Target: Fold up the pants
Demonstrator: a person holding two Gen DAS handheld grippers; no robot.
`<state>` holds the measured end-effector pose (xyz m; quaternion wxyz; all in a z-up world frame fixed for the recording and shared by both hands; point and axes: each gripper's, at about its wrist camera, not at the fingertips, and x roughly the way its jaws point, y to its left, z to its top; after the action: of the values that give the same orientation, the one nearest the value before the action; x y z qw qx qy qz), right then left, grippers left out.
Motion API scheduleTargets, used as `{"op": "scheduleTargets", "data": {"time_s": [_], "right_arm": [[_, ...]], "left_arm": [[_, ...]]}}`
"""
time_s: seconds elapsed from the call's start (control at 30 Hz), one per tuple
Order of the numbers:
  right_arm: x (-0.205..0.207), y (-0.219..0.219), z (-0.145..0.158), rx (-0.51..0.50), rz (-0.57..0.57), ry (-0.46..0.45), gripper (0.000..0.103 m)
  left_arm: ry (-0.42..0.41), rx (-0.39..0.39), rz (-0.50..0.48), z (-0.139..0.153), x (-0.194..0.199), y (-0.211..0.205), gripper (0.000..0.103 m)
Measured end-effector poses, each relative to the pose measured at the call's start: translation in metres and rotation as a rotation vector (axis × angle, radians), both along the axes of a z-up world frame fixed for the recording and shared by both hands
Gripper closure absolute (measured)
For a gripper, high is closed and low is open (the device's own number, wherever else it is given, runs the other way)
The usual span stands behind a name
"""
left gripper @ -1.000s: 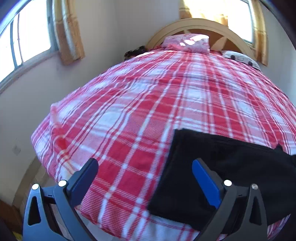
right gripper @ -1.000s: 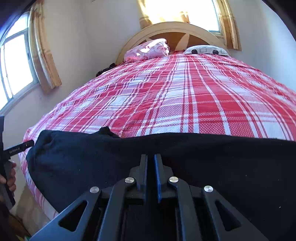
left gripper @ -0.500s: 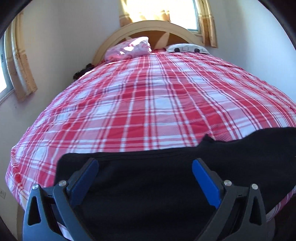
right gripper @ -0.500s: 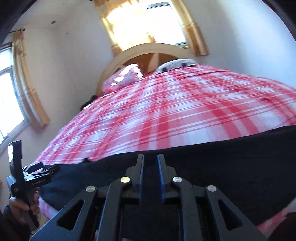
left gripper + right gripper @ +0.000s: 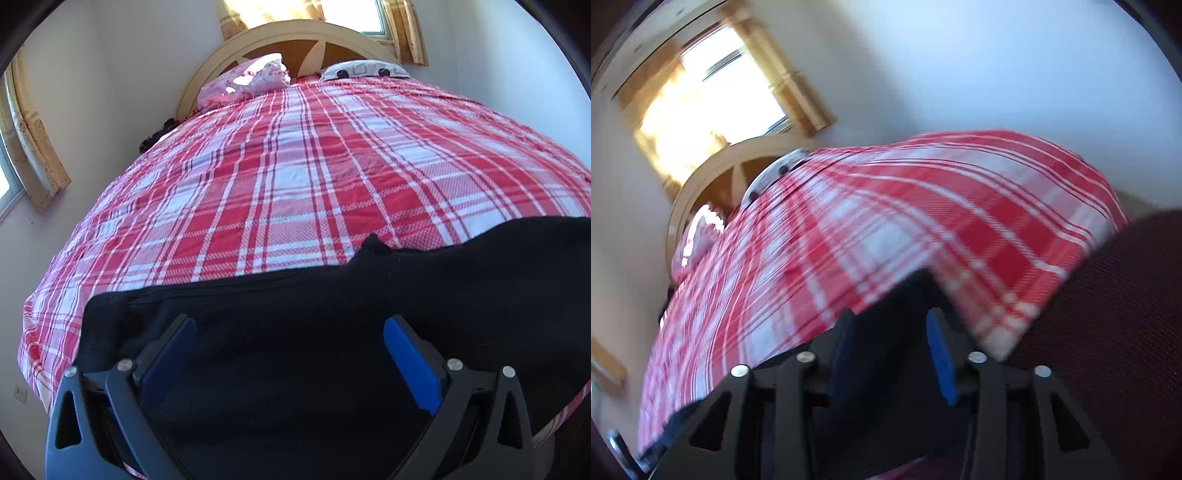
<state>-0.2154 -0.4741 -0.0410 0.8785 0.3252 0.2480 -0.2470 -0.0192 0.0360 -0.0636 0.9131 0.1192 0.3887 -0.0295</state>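
The black pants [image 5: 295, 332] lie across the near edge of the bed on a red and white plaid cover [image 5: 314, 177]. My left gripper [image 5: 290, 328] is open, its blue-padded fingers [image 5: 410, 362] spread wide over the pants without holding them. In the blurred, tilted right wrist view my right gripper [image 5: 888, 325] is open with a clear gap between its fingers, above a dark part of the pants [image 5: 886, 387].
A pink pillow [image 5: 247, 79] and a white patterned pillow [image 5: 364, 70] lie against the curved wooden headboard [image 5: 295, 37]. Walls and curtained windows surround the bed. A dark mesh surface [image 5: 1108, 332] fills the right side of the right wrist view.
My right gripper has opened and let go of the pants, and it has swung and tilted to the right. My left gripper has stayed open over the pants.
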Motion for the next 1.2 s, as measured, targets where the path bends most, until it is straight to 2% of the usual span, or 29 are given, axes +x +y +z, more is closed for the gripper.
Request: {"op": "scheduleTargets", "data": {"time_s": [0.07, 0.23, 0.3, 0.33, 0.4, 0.6, 0.7, 0.77, 0.87, 0.97, 1.03, 1.2], "right_arm": [[-0.006, -0.018, -0.009, 0.034, -0.002, 0.003, 0.058], [0.0, -0.036, -0.021, 0.005, 0.055, 0.041, 0.058], [0.009, -0.042, -0.033, 0.045, 0.093, 0.059, 0.058], [0.012, -0.043, -0.037, 0.063, 0.11, 0.064, 0.056], [0.013, -0.037, -0.037, 0.036, 0.137, 0.069, 0.051], [0.014, -0.019, -0.036, 0.012, 0.222, 0.15, 0.05], [0.014, -0.012, -0.038, -0.015, 0.222, 0.168, 0.059], [0.012, -0.012, -0.04, -0.019, 0.201, 0.172, 0.075], [0.005, -0.015, -0.041, 0.046, 0.194, 0.133, 0.088], [0.008, -0.003, -0.031, 0.028, 0.181, 0.144, 0.09], [0.009, 0.013, -0.014, 0.003, 0.186, 0.107, 0.09], [0.024, 0.081, 0.036, -0.096, 0.285, 0.037, 0.09]], "left_arm": [[0.017, -0.011, 0.015, -0.003, 0.001, 0.0, 0.0], [0.022, -0.003, 0.026, -0.003, 0.001, -0.001, 0.0], [0.022, 0.002, 0.031, -0.004, 0.001, -0.002, 0.0], [0.024, -0.002, 0.037, -0.004, 0.001, -0.002, 0.0], [0.031, -0.011, 0.046, -0.005, 0.002, -0.001, 0.0], [0.042, -0.023, 0.045, -0.005, 0.004, -0.001, 0.0], [0.047, -0.037, 0.047, -0.006, 0.004, 0.001, 0.0], [0.05, -0.045, 0.044, -0.006, 0.004, 0.002, 0.0], [0.055, -0.051, 0.038, -0.005, 0.005, 0.003, 0.0], [0.054, -0.047, 0.03, -0.002, 0.005, 0.003, 0.0], [0.049, -0.048, 0.02, 0.001, 0.003, 0.003, 0.0], [0.034, -0.078, -0.002, 0.008, 0.001, 0.005, 0.0]]}}
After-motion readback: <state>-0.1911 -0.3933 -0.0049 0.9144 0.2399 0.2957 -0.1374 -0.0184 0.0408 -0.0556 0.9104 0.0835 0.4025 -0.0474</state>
